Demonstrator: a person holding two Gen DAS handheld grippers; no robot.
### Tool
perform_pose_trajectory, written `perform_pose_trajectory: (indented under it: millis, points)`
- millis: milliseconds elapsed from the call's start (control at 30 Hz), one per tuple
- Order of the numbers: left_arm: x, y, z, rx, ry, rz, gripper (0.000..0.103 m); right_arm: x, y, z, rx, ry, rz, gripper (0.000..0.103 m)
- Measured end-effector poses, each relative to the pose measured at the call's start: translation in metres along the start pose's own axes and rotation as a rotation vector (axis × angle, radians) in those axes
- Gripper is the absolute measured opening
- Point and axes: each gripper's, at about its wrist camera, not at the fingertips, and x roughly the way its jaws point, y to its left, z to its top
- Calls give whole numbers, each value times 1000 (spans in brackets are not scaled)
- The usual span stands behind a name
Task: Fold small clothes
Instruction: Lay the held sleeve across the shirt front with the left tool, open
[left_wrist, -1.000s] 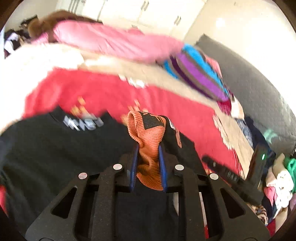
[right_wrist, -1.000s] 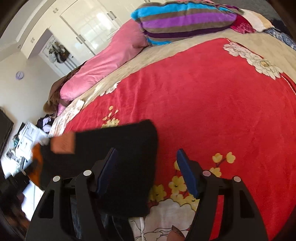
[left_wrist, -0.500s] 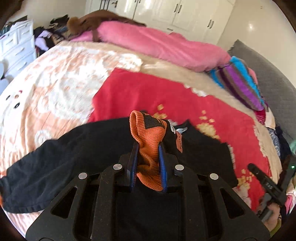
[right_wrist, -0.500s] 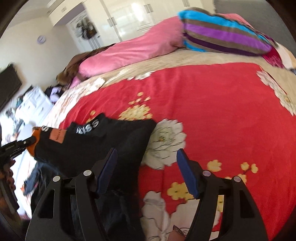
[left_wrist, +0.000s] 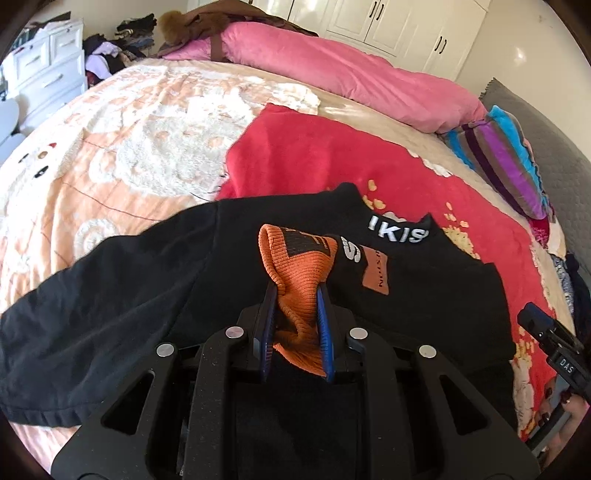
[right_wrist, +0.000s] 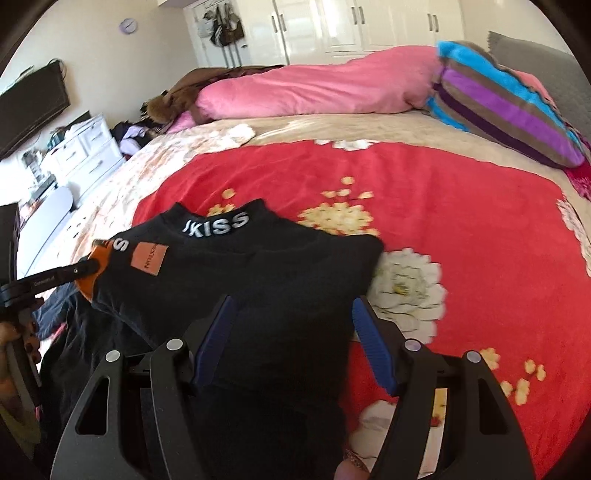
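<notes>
A black top (left_wrist: 147, 295) with white "KISS" lettering on its collar (right_wrist: 218, 227) lies partly spread over the red floral blanket (right_wrist: 443, 206). Its sleeve ends in an orange ribbed cuff (left_wrist: 299, 258). My left gripper (left_wrist: 295, 291) is shut on that cuff and holds it bunched above the top's chest. In the right wrist view the left gripper (right_wrist: 94, 264) pinches the cuff at the garment's left side. My right gripper (right_wrist: 293, 301) hovers open over the top's lower right part. Black cloth lies under and between its blue pads (right_wrist: 369, 332), which do not press on it.
A peach and white blanket (left_wrist: 110, 147) covers the bed's left half. A pink duvet (left_wrist: 351, 74) and a striped pillow (right_wrist: 498, 107) lie at the far side. White drawers (left_wrist: 44, 70) with piled clothes stand left of the bed. A hand (right_wrist: 22, 339) holds the left gripper.
The left gripper has carried the orange cuff down and sideways, staying shut. The right view has rolled level and shifted, so the collar lettering now faces it. The top lies more spread out.
</notes>
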Motion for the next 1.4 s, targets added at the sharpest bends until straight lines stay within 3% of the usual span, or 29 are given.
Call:
perform_pose_trajectory:
  millis: [167, 300, 467, 600, 800, 967, 1133, 1233, 1400]
  points:
    - [7, 10, -4, 0, 13, 31, 15, 18, 7, -8, -23, 53, 21, 65]
    - [22, 20, -12, -18, 51, 89, 23, 39, -5, -17, 5, 149, -6, 58]
    - [21, 26, -11, -22, 51, 115, 29, 41, -2, -21, -1, 163, -3, 59]
    - [0, 28, -4, -37, 8, 118, 29, 31, -1, -19, 2, 121, 29, 60]
    - [-33, 7, 5, 27, -56, 85, 28, 2, 6, -8, -31, 8, 72, 60]
    - [-13, -26, -9, 108, 13, 31, 29, 8, 7, -12, -44, 57, 72, 60]
    - [22, -40, -34, 159, 127, 78, 33, 29, 4, -24, -46, 192, 17, 59]
    - [29, -46, -39, 192, 129, 110, 36, 36, 4, -30, -54, 216, 7, 59]
    - [21, -42, -36, 148, 121, 53, 44, 31, 1, -29, -21, 205, 33, 61]
